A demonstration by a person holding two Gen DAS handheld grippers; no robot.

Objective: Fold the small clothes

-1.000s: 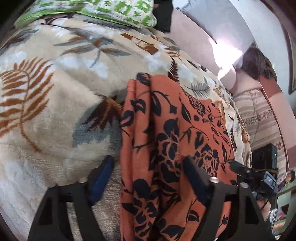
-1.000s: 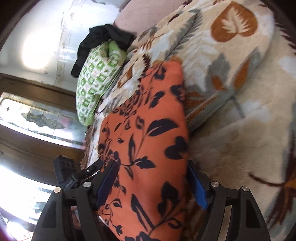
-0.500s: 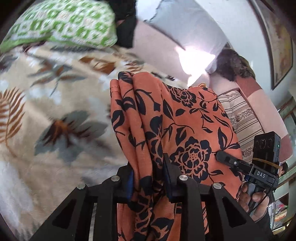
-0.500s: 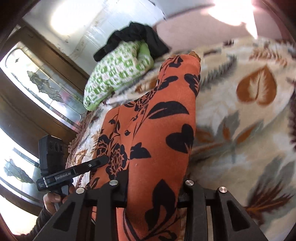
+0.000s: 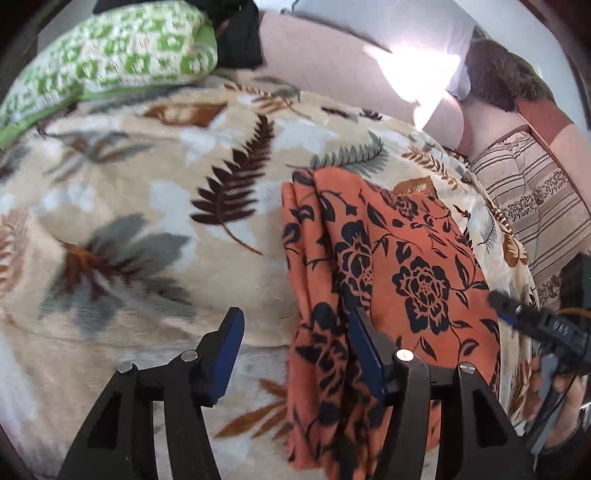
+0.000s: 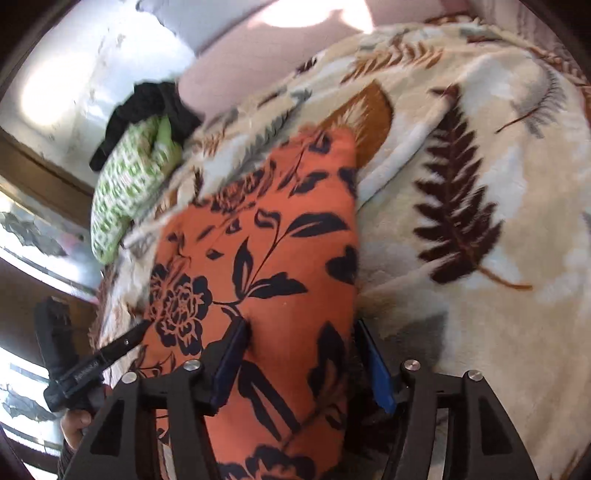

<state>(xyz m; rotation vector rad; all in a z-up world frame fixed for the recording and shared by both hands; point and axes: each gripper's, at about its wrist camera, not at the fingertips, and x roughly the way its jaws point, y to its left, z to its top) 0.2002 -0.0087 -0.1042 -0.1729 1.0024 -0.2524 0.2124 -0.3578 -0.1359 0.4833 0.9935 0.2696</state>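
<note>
An orange garment with a black flower print [image 5: 399,266] lies folded on the leaf-patterned blanket [image 5: 147,221]. My left gripper [image 5: 295,332] is open; its right finger rests at the garment's left folded edge and its left finger is over the blanket. In the right wrist view the same garment [image 6: 273,266] runs between the fingers of my right gripper [image 6: 299,343], which is open and not pinching it. The other gripper shows at each view's edge: the right one [image 5: 535,325] and the left one [image 6: 92,365].
A green and white pillow [image 5: 107,62] with a black cloth [image 5: 240,33] on it lies at the bed's head. A striped cushion [image 5: 532,206] sits at the far right. A pink headboard [image 5: 332,59] stands behind. The blanket [image 6: 480,184] extends right of the garment.
Both grippers were shut on the garment and held it up half a second ago. Now both have opened and the garment lies on the blanket, further up the bed.
</note>
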